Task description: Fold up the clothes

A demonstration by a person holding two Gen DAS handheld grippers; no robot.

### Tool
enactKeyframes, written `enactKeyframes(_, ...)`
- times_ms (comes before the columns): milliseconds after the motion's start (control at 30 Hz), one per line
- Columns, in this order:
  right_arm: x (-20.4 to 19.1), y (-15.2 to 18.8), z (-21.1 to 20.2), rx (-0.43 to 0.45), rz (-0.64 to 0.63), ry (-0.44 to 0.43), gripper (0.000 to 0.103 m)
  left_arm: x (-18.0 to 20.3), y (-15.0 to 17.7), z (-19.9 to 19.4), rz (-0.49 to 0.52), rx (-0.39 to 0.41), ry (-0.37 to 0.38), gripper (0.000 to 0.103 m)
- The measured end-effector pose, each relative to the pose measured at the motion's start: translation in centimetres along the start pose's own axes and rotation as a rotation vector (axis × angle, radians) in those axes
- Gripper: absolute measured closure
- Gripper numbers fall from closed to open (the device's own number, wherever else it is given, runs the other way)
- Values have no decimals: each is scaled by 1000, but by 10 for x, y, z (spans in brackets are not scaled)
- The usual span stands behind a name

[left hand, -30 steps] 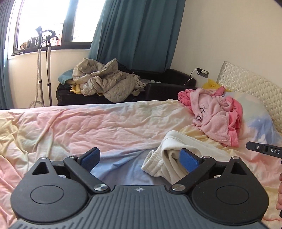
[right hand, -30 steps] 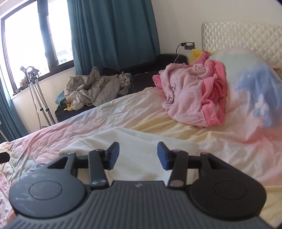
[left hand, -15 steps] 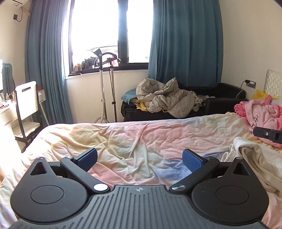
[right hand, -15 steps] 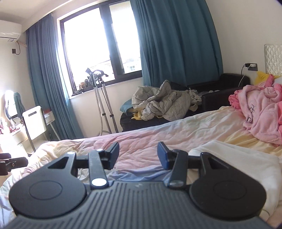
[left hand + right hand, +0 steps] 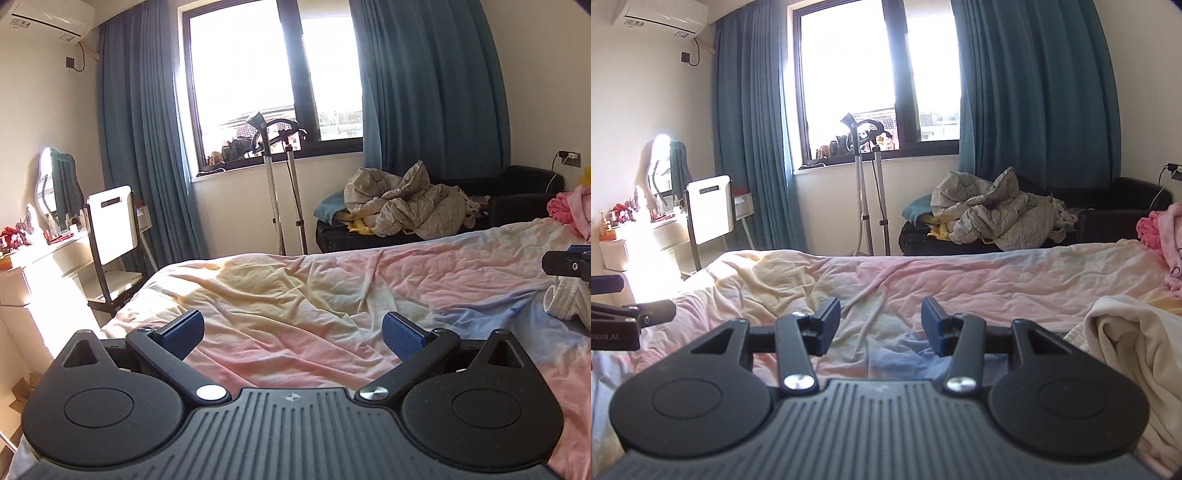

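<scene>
My left gripper (image 5: 293,332) is open above the pastel pink, yellow and blue bedsheet (image 5: 295,291), with nothing between its fingers. My right gripper (image 5: 877,325) is open too, also holding nothing. A folded cream garment (image 5: 1126,332) lies on the bed at the right, close beside the right gripper; its ribbed edge (image 5: 561,299) shows at the right border of the left wrist view. A pink fleece garment (image 5: 1167,240) lies further right on the bed. The other gripper shows at the edge of each view.
A dark sofa (image 5: 517,199) beyond the bed carries a heap of grey quilted clothing (image 5: 410,206). A garment steamer stand (image 5: 277,184) is under the window. A white chair (image 5: 110,229) and a dressing table (image 5: 40,254) stand left of the bed.
Both grippers have swung left, away from the cream garment and the pink fleece towards the open middle of the bed and the window. Both stay open.
</scene>
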State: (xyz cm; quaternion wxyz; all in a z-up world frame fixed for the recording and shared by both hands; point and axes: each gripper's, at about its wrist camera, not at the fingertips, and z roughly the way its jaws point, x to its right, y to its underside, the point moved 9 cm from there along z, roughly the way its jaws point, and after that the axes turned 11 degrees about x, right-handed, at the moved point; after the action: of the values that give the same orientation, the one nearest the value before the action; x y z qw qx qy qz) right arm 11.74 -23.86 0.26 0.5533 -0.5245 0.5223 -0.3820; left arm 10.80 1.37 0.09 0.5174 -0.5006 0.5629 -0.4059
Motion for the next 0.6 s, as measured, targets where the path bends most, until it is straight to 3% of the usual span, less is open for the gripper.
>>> enactKeyframes(200, -4, 29, 4, -12, -8, 9, 52, -13, 30, 9, -37, -45, -14, 0)
enactKeyframes(333, 1, 33, 7, -8, -23, 28, 52, -27, 27, 6, -124, -36, -21, 0)
enactKeyframes(600, 3, 41, 9, -20, -23, 5, 49, -24, 22, 6, -147, -4, -38, 0)
